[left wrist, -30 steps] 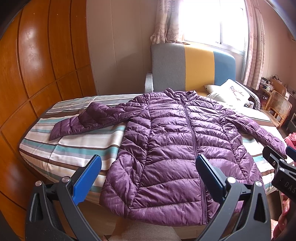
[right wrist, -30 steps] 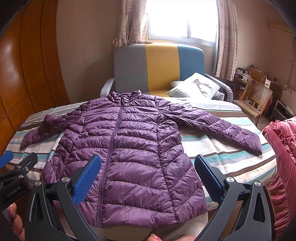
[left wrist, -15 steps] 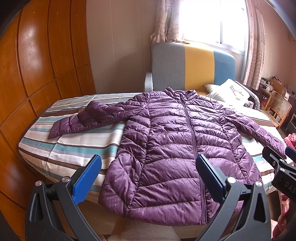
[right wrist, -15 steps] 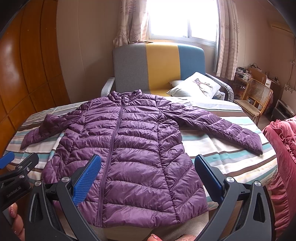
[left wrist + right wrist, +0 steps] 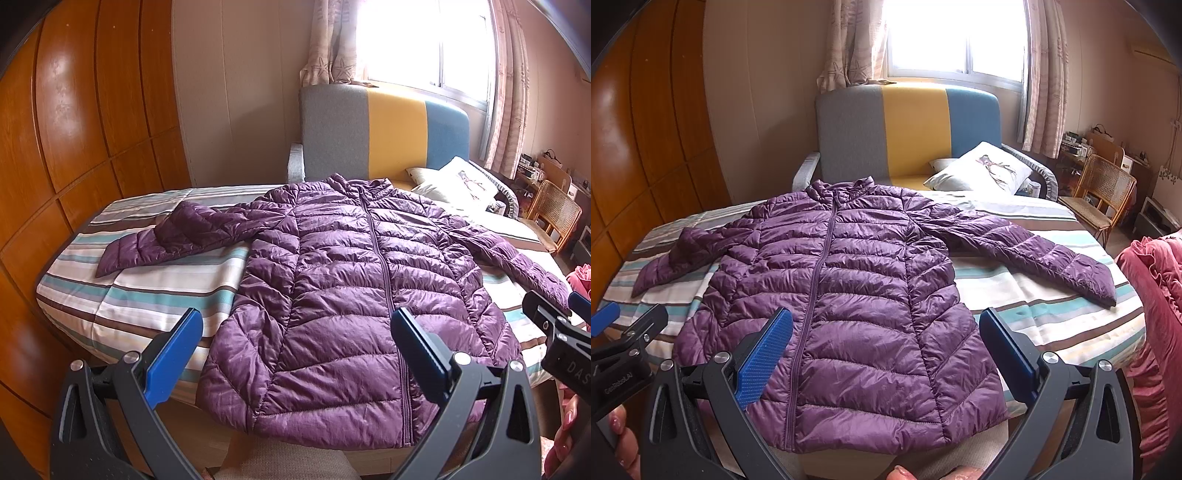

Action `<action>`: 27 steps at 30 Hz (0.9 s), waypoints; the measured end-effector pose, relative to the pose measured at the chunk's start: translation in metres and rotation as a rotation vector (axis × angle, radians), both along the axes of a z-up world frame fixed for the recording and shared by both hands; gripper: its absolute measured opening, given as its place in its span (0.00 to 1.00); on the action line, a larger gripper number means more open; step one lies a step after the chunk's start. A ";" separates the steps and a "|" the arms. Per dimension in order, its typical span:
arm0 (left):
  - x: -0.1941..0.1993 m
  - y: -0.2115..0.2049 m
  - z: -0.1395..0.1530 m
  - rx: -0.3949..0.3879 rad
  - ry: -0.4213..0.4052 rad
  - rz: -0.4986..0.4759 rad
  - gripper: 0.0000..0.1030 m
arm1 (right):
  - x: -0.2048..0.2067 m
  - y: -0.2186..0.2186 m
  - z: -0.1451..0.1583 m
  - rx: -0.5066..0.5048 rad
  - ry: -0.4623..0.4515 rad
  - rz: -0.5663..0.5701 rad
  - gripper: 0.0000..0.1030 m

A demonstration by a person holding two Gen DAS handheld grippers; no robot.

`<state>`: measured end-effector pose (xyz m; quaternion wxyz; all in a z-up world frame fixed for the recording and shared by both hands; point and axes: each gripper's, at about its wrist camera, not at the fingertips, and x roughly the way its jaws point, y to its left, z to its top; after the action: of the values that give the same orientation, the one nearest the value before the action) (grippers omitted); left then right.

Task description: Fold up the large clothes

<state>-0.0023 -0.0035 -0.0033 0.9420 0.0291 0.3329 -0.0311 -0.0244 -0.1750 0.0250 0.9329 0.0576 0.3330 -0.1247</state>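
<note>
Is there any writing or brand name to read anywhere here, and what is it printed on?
"GenRobot.AI", small and partly blurred, on the black body of the left tongs, seen from the right wrist.
"DAS", cut off at the picture's edge, on the black body of the right tongs, seen from the left wrist.
The purple puffer jacket shows no readable label.

The left gripper point(image 5: 293, 341) is wide open and holds nothing. The right gripper point(image 5: 884, 341) is wide open too, with blue pads point(image 5: 762, 356) facing in. Both sit side by side, low and level, pointing forward.
</note>
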 end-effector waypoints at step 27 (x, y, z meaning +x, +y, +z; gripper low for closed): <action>0.148 0.010 -0.074 0.073 0.054 0.108 0.98 | 0.060 -0.272 -0.111 0.405 0.098 -0.477 0.97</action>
<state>0.1454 0.0066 -0.0776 0.9313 0.0444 0.3602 0.0310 0.0353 -0.4473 -0.0861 0.8299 0.3124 0.3726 -0.2736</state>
